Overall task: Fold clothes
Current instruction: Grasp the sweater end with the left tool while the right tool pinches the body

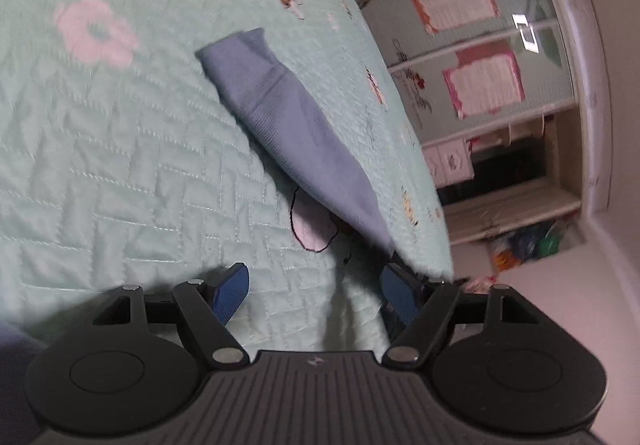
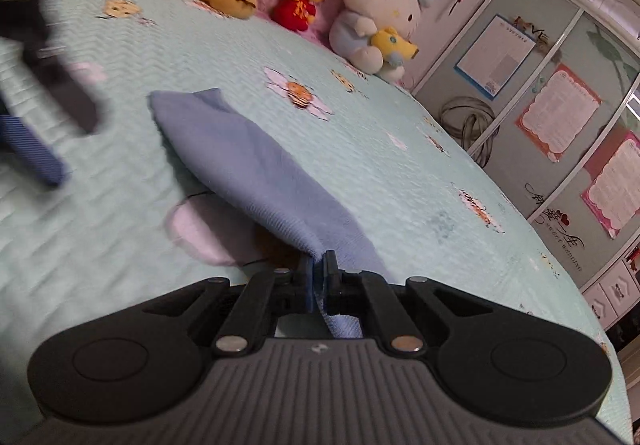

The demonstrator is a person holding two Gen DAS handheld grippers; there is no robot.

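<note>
- The blue cloth [image 2: 256,173] lies on the pale green quilted bedspread [image 2: 400,173], running from the upper left of centre down to the lower middle of the right wrist view, where one end is lifted off the bed.
- The right gripper [image 2: 319,277] has its jaws pressed together on that lifted end of the cloth; a strip of it hangs below the pads.
- In the left wrist view the same cloth [image 1: 288,125] stretches diagonally from the upper middle to the lower right of centre.
- The left gripper [image 1: 314,295] stands with its jaws apart above the bedspread [image 1: 120,165], nothing between the blue pads.
- The left gripper also shows, blurred, at the left edge of the right wrist view.
- Plush toys [image 2: 380,5] sit along the top of that view, and a wardrobe [image 2: 560,105] with posters fills the right side.
</note>
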